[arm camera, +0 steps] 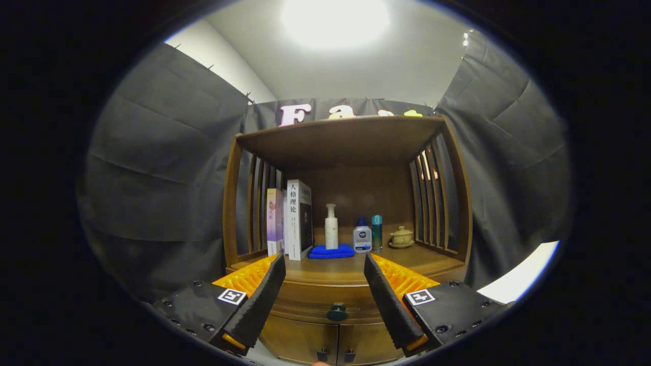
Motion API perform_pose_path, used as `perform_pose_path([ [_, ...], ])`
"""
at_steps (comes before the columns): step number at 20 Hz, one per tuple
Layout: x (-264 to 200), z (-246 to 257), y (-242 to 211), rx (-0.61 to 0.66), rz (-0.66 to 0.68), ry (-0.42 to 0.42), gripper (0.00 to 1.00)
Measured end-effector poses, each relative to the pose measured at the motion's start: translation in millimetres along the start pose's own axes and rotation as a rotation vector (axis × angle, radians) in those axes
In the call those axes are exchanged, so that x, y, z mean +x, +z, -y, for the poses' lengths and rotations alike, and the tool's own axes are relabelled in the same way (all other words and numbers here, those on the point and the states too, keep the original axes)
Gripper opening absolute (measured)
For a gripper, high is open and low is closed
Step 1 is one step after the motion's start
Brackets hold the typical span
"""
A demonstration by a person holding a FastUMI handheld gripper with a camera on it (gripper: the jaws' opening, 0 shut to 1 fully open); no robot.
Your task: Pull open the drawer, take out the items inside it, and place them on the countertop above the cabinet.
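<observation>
A wooden cabinet stands ahead of me, with its drawer (310,300) shut under the countertop (330,274). The drawer's dark round knob (336,311) sits between and just beyond my fingertips. My gripper (325,274) is open, its two fingers spread wide on either side of the knob with nothing between them. What the drawer holds is hidden.
On the countertop stand upright books (291,219), a white pump bottle (331,227) on a folded blue cloth (331,251), a small white bottle (362,238), a teal can (377,232) and a lidded cup (402,237). A wooden shelf roof and slatted sides enclose them. Two cupboard doors (325,343) lie below the drawer.
</observation>
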State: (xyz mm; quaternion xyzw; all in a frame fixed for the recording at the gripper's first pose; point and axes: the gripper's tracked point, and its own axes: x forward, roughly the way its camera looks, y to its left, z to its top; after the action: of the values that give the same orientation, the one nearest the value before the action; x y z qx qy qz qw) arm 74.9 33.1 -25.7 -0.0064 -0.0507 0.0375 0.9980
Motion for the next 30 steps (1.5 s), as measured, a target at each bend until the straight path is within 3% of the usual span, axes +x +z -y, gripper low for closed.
perform_pose_path([
  [8,44.8,5.7,-74.1,-0.014,-0.142,-0.014,0.98],
  [17,65.0,16.0,-147.2,-0.017,-0.303,-0.038,0.97],
  [20,69.5,18.1,-162.5,-0.016,-0.334,-0.051,0.79],
  [23,68.2,21.5,-169.1,-0.020,-0.366,-0.058,0.78],
  [26,75.0,20.9,-177.8,-0.005,-0.376,-0.068,0.55],
  [27,77.3,20.4,-181.0,0.002,-0.382,-0.063,0.55],
  [30,75.5,21.8,-177.7,-0.013,-0.381,-0.077,0.41],
])
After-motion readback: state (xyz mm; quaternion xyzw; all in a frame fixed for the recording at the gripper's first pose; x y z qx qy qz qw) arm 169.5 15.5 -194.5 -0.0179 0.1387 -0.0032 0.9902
